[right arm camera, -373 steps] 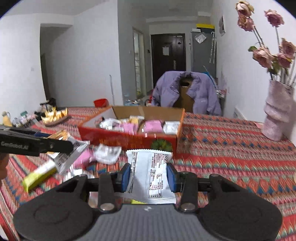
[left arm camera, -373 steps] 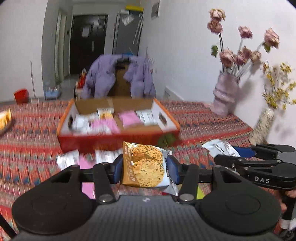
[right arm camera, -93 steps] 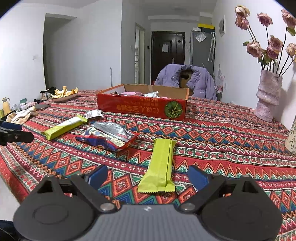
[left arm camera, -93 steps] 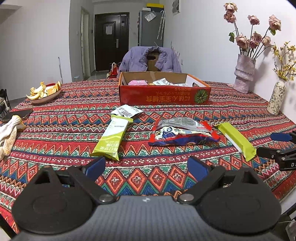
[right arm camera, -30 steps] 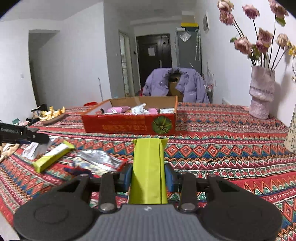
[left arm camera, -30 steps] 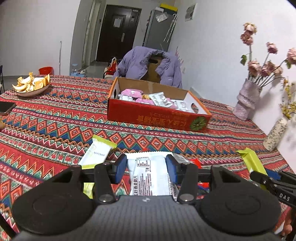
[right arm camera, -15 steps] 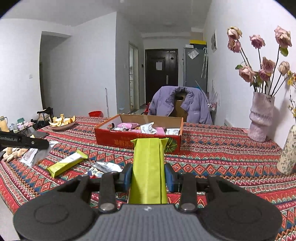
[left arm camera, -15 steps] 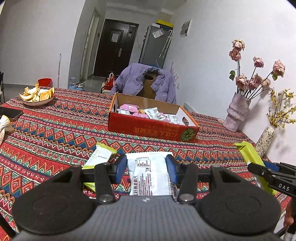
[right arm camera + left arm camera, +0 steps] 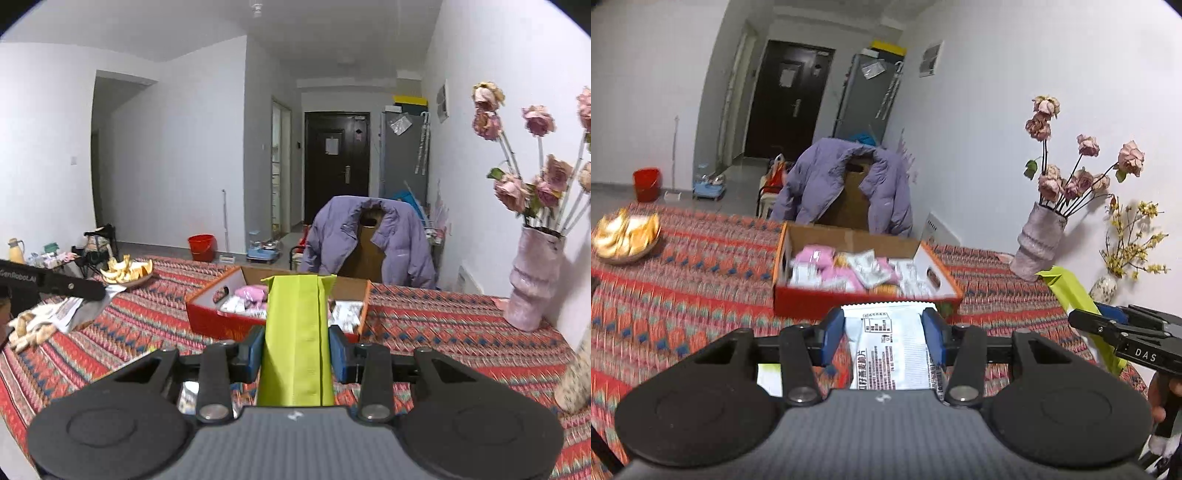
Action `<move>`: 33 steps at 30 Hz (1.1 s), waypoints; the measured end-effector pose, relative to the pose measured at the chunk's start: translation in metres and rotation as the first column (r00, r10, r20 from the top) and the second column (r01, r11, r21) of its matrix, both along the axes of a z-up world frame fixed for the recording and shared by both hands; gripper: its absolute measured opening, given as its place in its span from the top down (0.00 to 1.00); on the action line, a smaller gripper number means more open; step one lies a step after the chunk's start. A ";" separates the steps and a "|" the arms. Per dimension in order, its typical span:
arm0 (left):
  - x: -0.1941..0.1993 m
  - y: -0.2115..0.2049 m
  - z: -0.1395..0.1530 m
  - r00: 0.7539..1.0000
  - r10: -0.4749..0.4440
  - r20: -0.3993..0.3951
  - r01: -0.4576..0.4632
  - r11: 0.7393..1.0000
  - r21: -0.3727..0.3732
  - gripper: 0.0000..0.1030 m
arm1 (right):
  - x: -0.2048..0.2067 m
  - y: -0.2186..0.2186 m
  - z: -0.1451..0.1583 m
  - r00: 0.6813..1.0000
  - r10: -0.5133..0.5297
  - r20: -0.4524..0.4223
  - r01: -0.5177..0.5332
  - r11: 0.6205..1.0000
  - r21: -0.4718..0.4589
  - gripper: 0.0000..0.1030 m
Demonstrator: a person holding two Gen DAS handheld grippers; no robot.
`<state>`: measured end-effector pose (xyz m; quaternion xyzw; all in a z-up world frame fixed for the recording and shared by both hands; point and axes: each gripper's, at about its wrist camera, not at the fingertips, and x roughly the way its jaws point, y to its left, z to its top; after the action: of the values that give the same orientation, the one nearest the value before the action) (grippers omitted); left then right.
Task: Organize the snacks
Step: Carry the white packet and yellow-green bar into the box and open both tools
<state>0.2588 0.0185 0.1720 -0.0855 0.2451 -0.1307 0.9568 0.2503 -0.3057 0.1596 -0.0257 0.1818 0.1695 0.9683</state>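
A: Centrally, which item does the left gripper (image 9: 882, 332) carry?
B: Its fingers (image 9: 833, 334) are clenched on a white snack packet (image 9: 892, 350), held above the patterned worktop (image 9: 683, 288) in front of the red cardboard box (image 9: 864, 301).

A: And the right gripper (image 9: 295, 352)?
B: Its fingers (image 9: 338, 354) grasp a green snack bar (image 9: 295, 332), raised before the same box, which contains pink and white packets (image 9: 846, 267).
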 end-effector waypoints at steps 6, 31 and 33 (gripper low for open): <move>0.076 -0.007 0.028 0.999 -0.042 -0.012 0.042 0.999 0.014 0.54 | 0.083 -0.005 0.036 0.998 0.042 -0.055 -0.039 0.997 0.064 0.65; 0.337 -0.096 -0.131 0.912 -0.042 -0.409 0.075 0.995 0.063 0.52 | 0.363 0.061 -0.108 0.912 -0.166 -0.375 0.130 0.984 -0.121 0.64; 0.337 -0.096 -0.136 0.908 -0.048 -0.415 0.080 0.995 0.059 0.49 | 0.364 0.062 -0.112 0.916 -0.183 -0.356 0.137 0.979 -0.152 0.64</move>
<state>0.5960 -0.0778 0.0364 -0.0672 0.4492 -0.1317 0.8811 0.6138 -0.2439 0.0480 -0.0384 0.3717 0.0799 0.9241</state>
